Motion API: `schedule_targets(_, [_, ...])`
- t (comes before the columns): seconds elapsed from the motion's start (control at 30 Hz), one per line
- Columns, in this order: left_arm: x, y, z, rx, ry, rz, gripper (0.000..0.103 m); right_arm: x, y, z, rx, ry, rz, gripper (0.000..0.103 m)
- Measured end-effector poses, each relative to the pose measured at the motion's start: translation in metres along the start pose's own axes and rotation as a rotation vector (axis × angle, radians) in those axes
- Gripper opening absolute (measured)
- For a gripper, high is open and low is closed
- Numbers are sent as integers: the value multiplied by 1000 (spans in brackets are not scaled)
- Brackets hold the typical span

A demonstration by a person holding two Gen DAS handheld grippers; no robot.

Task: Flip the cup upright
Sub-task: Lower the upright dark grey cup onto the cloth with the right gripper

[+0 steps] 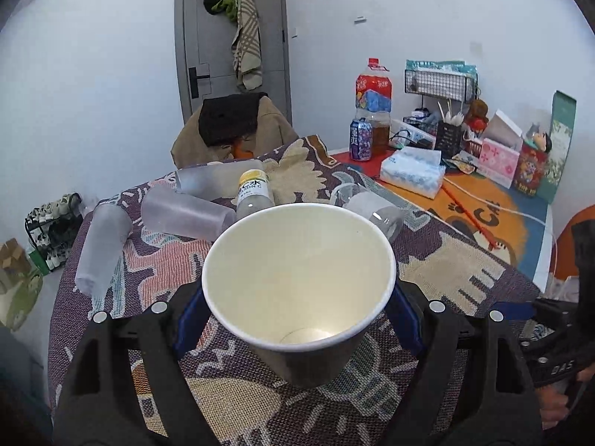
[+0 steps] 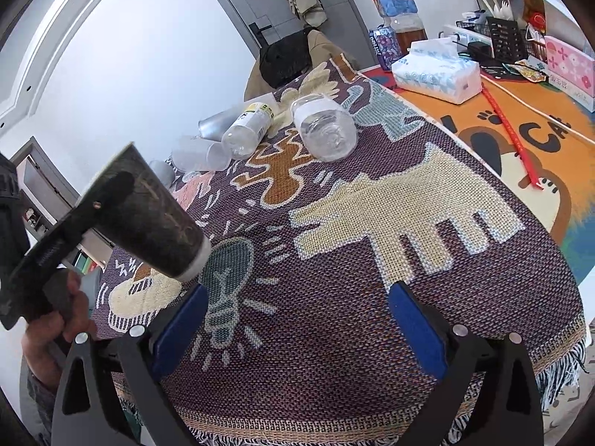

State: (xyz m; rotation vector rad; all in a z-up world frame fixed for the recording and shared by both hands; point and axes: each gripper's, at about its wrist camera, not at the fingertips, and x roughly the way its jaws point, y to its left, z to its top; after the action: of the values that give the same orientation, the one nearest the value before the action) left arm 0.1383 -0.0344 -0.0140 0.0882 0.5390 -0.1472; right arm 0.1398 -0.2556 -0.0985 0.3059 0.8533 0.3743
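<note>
A paper cup [image 1: 297, 290], dark outside and white inside, is held between my left gripper's blue pads [image 1: 403, 316], mouth toward the camera and tilted upward. In the right wrist view the same cup [image 2: 156, 219] hangs tilted above the patterned cloth, its white base pointing down to the right, clamped by the left gripper [image 2: 122, 200]. My right gripper [image 2: 297, 330] is open and empty, low over the cloth's near edge.
Frosted plastic cups [image 1: 186, 212] and clear bottles [image 2: 323, 130] lie on their sides on the woven cloth [image 2: 372, 297]. A tissue pack [image 2: 438, 74], soda can, big bottle and boxes stand at the back right on an orange mat. A chair stands behind the table.
</note>
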Motion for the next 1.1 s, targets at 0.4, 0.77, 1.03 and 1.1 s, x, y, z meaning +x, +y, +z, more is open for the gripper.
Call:
schedule_targets(0.4, [3,-4,-9,-35,46,-46,96,-5,-7,-4,28,-10,-9,95])
schedule_targets(0.77, [-14,3,-15,-81,54,-80,98,-21,6,-7,0,-35,-10,95])
schedule_targets(1.03, [-27,8,-25,-98,64,-74,98,-37,20,-10,-28,-66,-16,95])
schedule_targets(1.1, [-32,9,-27,-103,61,-76,98,-41,24,-10,-31,-72,-17,95])
